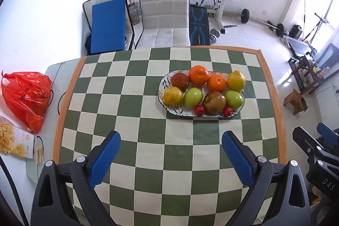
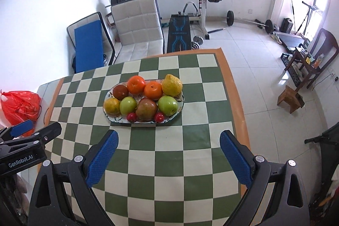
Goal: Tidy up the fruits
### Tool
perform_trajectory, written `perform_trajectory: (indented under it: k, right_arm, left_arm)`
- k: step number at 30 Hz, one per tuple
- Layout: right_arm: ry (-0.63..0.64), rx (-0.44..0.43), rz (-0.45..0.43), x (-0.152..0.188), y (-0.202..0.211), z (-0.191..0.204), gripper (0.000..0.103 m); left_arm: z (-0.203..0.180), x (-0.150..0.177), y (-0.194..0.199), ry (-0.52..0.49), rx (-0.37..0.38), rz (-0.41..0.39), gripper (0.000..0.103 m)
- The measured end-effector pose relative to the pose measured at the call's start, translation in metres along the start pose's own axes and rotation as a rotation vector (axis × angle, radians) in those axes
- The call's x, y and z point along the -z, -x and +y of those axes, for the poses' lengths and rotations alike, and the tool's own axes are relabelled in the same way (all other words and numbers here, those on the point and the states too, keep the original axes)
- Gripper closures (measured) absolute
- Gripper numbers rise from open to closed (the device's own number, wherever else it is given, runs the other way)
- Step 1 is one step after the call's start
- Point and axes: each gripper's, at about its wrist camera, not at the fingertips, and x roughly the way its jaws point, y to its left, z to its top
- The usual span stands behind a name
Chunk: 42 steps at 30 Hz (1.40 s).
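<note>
Hovering above the near part of the worktop point(image 1: 135, 162) with its green-and-cream chequered cloth, the left claw point(image 1: 171, 148) stood wide apart with nothing between its blue ribbed pads point(image 1: 104, 159). The right claw point(image 2: 169, 148) was in the same state, spread wide and empty, and a little to the right of the plate.

All the fruits lay together on the oval white ceramic plate with painted leaves point(image 1: 164, 79), which rested on the cloth beyond both claws and apart from them. In the back row were a dark red-brown round fruit point(image 1: 180, 79), two orange tangerines point(image 1: 198, 75) and a yellow knobbly citrus point(image 1: 236, 80). In front were another yellow-green citrus point(image 1: 173, 96), two smooth green apples point(image 1: 193, 97), a red-green pear-like fruit point(image 1: 214, 102) and two small red fruits point(image 1: 199, 110) at the rim.

The apples were probably firm, rather heavy and slippery, so a hold across the widest middle seemed safest. The tangerines likely had soft skin and needed a gentle squeeze. The small red fruits looked light and would probably roll away easily; they could bruise under strong pressure. Because the fruits touched each other closely, the outer pieces seemed easier to take first. The plate itself was likely fragile and could slide on the cloth if pushed.
</note>
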Motion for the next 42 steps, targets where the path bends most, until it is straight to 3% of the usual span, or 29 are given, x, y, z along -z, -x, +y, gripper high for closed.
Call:
perform_trajectory:
  k: [13, 21, 42]
  right_arm:
    - [0.029, -0.041, -0.118, 0.028, 0.130, 0.013, 0.004]
    - [0.040, -0.048, -0.163, 0.042, 0.186, 0.017, 0.004]
    - [0.037, -0.048, -0.172, 0.045, 0.209, 0.012, 0.000]
  left_arm:
    - [-0.007, 0.036, 0.103, -0.028, 0.036, -0.129, 0.005]
    - [-0.014, 0.053, 0.147, -0.027, 0.053, -0.178, 0.005]
    - [-0.009, 0.058, 0.163, -0.009, 0.059, -0.203, 0.005]
